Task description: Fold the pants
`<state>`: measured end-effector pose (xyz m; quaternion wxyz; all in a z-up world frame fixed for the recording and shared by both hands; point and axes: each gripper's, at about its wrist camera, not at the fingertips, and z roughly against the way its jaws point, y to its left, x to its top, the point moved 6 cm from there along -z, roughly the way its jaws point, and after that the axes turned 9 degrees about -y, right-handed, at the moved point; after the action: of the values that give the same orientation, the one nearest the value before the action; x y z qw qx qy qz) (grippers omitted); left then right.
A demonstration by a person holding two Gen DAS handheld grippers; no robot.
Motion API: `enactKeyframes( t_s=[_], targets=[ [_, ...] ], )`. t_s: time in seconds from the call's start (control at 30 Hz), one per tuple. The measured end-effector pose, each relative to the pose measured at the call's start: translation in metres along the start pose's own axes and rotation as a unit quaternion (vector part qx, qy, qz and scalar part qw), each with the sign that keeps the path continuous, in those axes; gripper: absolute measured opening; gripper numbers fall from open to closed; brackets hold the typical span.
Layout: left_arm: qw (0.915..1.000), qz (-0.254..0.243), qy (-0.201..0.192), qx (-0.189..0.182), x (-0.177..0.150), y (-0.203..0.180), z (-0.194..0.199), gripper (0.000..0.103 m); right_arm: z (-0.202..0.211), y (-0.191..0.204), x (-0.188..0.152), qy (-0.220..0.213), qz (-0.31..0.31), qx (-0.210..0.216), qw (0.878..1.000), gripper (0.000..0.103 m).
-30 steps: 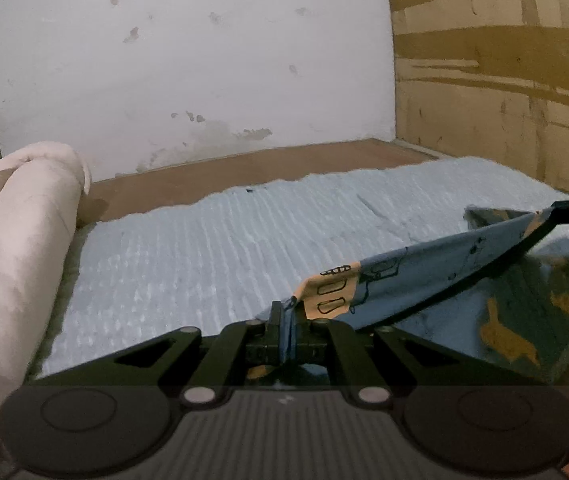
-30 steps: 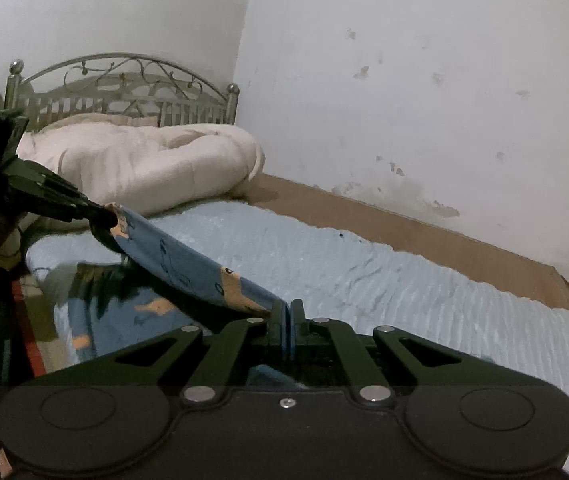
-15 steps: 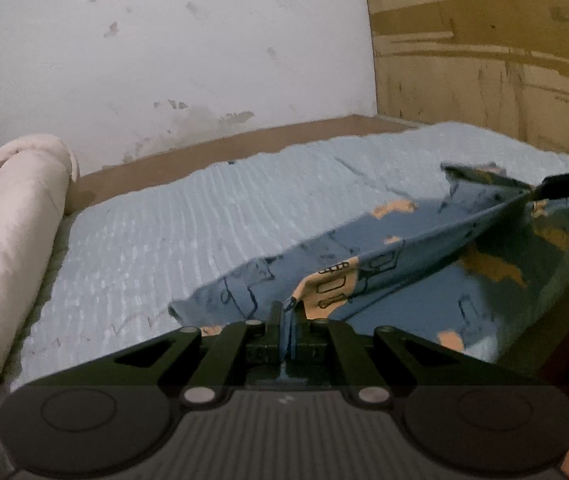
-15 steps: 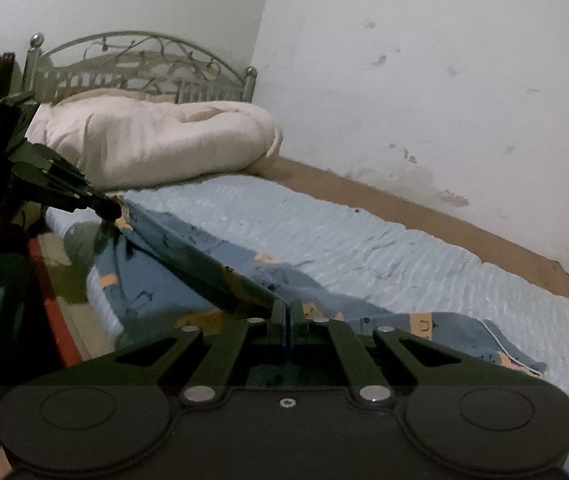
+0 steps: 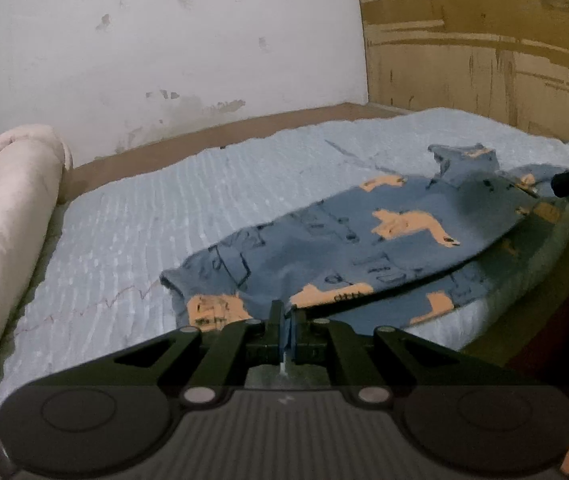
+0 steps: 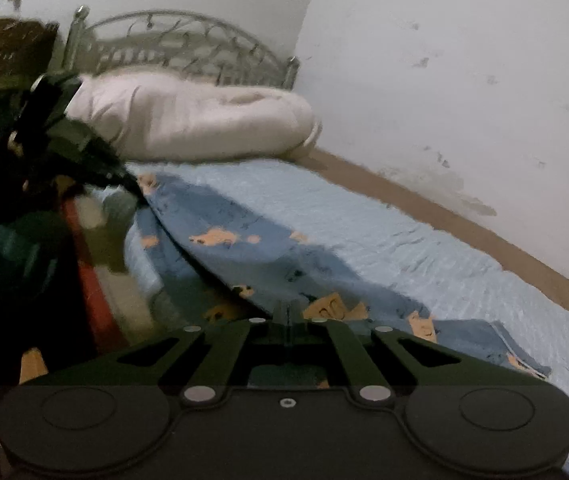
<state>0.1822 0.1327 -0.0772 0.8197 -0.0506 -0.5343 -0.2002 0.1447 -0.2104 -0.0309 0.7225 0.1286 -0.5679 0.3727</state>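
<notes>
Left wrist view: blue cotton pants with orange printed patches (image 5: 364,236), spread across pale blue ribbed bedspread (image 5: 156,216), near edge raised. Left gripper (image 5: 284,320) clamped on one end of that edge; right gripper (image 6: 287,314) clamped on the other. Step judged: laying flat. Next required: edge lowered evenly, fabric kept taut, then released.

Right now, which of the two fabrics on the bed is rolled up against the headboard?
The cream blanket, bundled plain and thick before the metal headboard. The blue patterned pants lie spread flat on the mattress.
</notes>
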Motion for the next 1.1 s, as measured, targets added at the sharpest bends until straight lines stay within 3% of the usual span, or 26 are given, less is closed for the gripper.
enactKeyframes(
  t_s=[0.17, 0.27, 0.4, 0.6, 0.77, 1.1],
  targets=[
    [1.0000, 0.003, 0.006, 0.003, -0.001, -0.002, -0.001, 0.004, -0.007, 0.003, -0.010, 0.005, -0.004, 0.000, 1.000, 0.002],
    [0.9999, -0.006, 0.008, 0.004, 0.000, -0.005, 0.001, 0.006, -0.010, 0.005, -0.006, -0.006, 0.016, 0.003, 1.000, 0.019],
    [0.9997, -0.016, 0.011, 0.015, -0.002, -0.008, 0.000, 0.006, -0.019, 0.015, -0.006, 0.005, 0.066, 0.018, 0.998, 0.029],
    [0.9995, -0.018, 0.015, 0.023, -0.001, -0.008, 0.000, 0.003, -0.038, 0.028, -0.015, 0.033, 0.185, -0.002, 0.982, 0.028],
    [0.9995, -0.016, 0.013, 0.023, -0.001, -0.007, 0.000, 0.003, -0.042, 0.028, -0.019, 0.041, 0.216, -0.008, 0.975, 0.003],
    [0.9996, -0.013, 0.009, 0.023, -0.002, -0.006, 0.003, 0.001, -0.018, 0.020, 0.006, 0.036, 0.141, 0.024, 0.989, 0.000]
  ],
)
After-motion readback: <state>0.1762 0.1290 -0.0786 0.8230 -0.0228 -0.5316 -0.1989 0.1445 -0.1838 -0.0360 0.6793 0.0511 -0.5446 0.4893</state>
